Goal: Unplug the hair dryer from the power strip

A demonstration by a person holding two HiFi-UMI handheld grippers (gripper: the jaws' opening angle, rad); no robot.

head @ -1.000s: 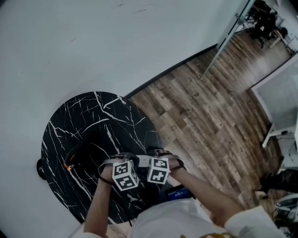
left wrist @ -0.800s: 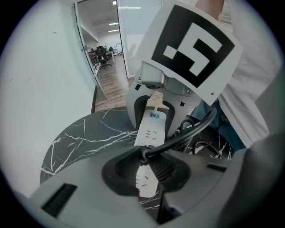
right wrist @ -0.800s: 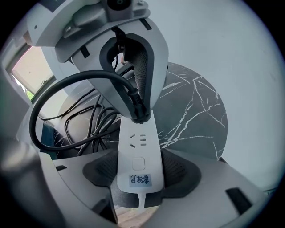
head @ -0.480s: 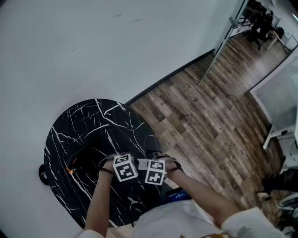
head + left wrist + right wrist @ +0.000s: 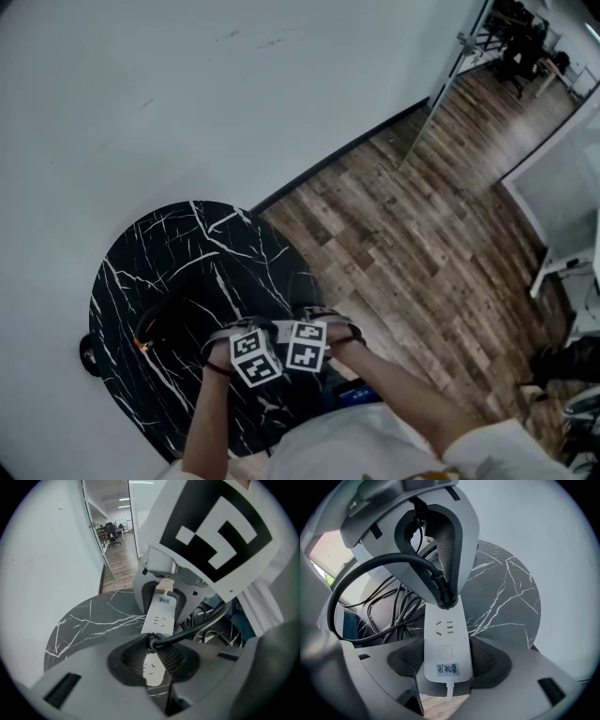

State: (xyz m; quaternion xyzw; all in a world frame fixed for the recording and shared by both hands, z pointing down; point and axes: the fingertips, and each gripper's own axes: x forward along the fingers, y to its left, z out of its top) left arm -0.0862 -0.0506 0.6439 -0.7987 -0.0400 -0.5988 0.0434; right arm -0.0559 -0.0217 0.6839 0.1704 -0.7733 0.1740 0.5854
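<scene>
The white power strip point(image 5: 444, 639) runs lengthwise from one tool to the other, by the counter's point(image 5: 506, 592) near edge. The right tool point(image 5: 446, 660) squeezes its label end; the left tool point(image 5: 154, 657) pinches the black plug point(image 5: 156, 641) (cord trailing right)

Round surface point(image 5: 159, 253) of smooth black marble-look stone with white veins. Smooth white plastic power strip point(image 5: 445, 644), with a black rubbery plug point(image 5: 153, 641) and cord point(image 5: 379, 564). Jaws of matt grey plastic with ribbed black pads point(image 5: 490, 660). Wood-plank floor point(image 5: 412, 234), matt white wall point(image 5: 187, 94).
</scene>
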